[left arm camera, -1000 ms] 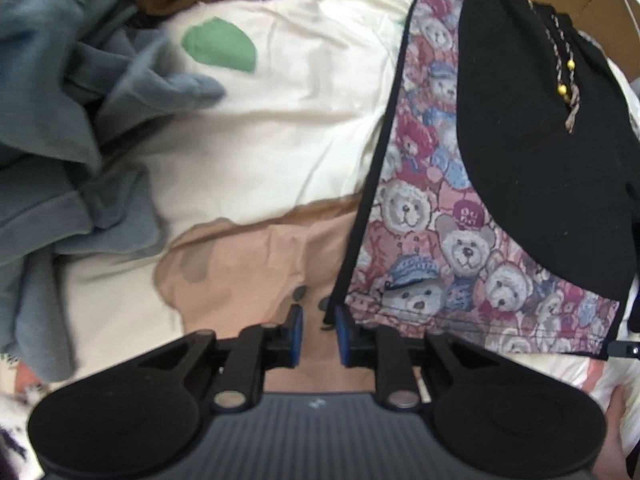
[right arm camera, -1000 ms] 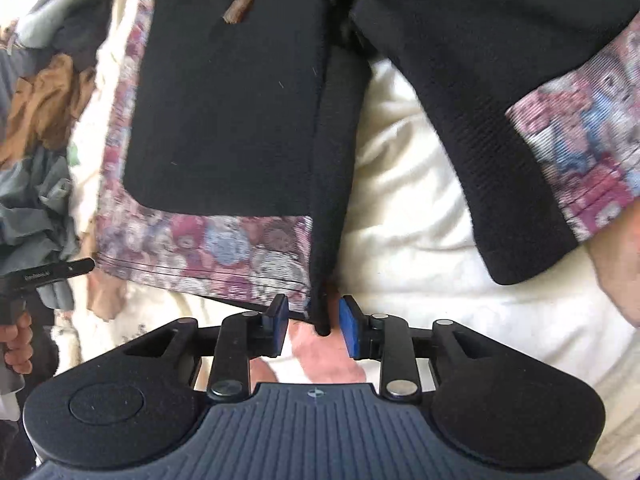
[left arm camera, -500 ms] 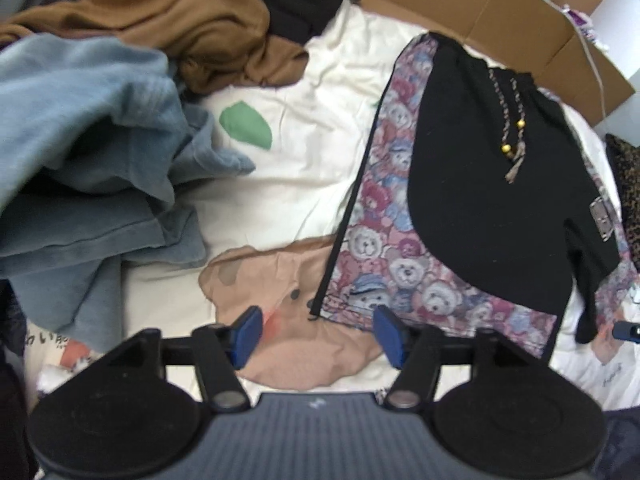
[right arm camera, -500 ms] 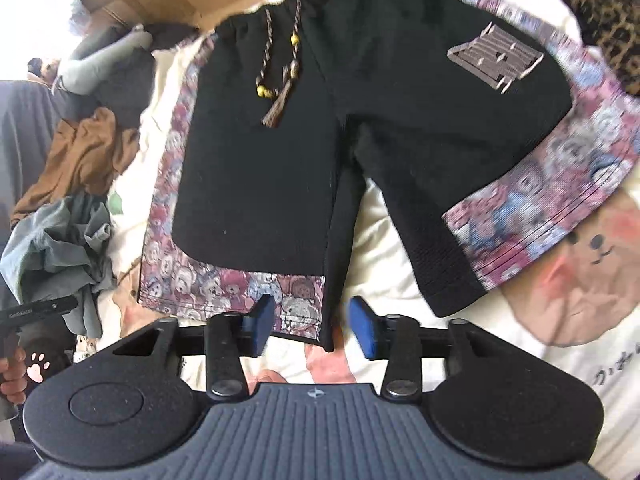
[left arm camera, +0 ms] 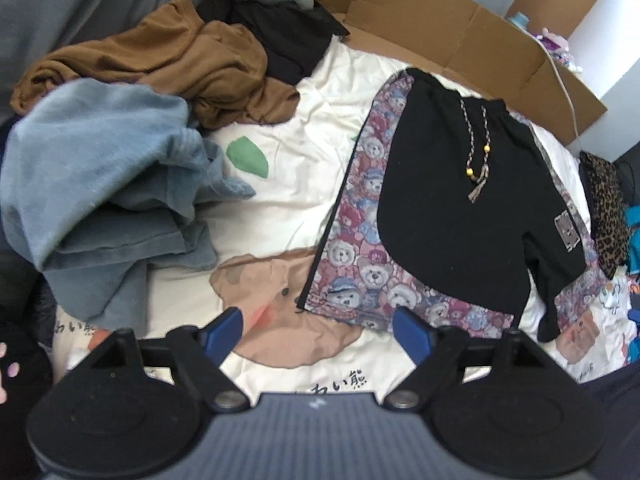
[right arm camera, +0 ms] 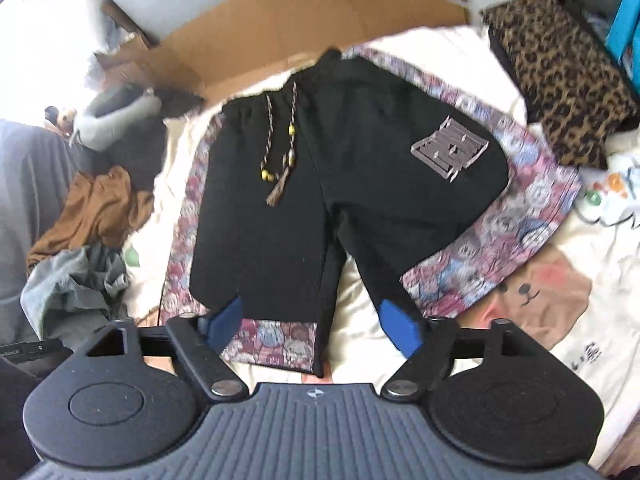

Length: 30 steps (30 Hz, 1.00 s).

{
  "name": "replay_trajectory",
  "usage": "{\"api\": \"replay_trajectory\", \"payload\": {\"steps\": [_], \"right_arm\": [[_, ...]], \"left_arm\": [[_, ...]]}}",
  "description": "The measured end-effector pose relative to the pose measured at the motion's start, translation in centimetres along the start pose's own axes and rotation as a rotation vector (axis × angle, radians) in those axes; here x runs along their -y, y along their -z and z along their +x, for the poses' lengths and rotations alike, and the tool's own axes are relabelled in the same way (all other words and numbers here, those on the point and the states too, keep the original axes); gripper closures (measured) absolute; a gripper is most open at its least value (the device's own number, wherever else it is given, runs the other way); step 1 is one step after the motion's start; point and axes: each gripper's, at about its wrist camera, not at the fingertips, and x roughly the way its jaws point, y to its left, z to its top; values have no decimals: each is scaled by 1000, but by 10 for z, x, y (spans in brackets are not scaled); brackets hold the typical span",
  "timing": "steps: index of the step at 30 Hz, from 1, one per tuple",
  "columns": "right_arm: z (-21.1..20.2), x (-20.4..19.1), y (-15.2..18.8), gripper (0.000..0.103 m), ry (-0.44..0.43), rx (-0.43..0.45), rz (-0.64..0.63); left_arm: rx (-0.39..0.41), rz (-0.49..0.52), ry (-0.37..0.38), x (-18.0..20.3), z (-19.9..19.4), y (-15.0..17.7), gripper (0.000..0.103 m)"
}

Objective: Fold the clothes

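Left wrist view shows the black shorts (left arm camera: pixel 460 216) with teddy-bear print panels lying flat on the cream bedsheet (left arm camera: pixel 280 208), right of a blue garment (left arm camera: pixel 104 184) and a brown garment (left arm camera: pixel 172 60). The left gripper (left arm camera: pixel 318 330) hangs above the sheet, fingers spread wide, holding nothing. The right gripper (right arm camera: pixel 316 328) is likewise spread apart over the shorts' hems.

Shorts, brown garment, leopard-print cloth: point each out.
shorts (right arm camera: pixel 360 184), right wrist view, black front panel.
brown garment (left arm camera: pixel 180 60), left wrist view, middle of the crumpled heap.
leopard-print cloth (right arm camera: pixel 560 80), right wrist view, centre of the spotted fabric.
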Motion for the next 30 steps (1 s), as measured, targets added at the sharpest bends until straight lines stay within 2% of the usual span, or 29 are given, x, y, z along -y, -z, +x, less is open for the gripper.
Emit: {"api": "replay_trajectory", "payload": {"steps": [2,8,13,17,21,25,30], "right_arm": [[-11,1,-2,10,6,28,4],[-39,-3,-11,8,33,49,-16],[-72,-22,-30,8,73,70,-115],[-104,-35,-53,8,79,95,-155],[-128,-40,-77,7,119,88,-151],[-152,-41,-100,7,159,93,-134],[-186,-47,-122,7,138,103,-177]], "left_arm": [[15,10,3,1,-10,-2,13],[30,73,12,7,-34,-5,13],[31,116,-9,14,-56,-15,13],[23,118,-8,18,-77,-33,13],[68,85,7,25,-107,-59,13],[105,78,51,42,-140,-86,13],[152,52,107,64,-184,-110,9]]}}
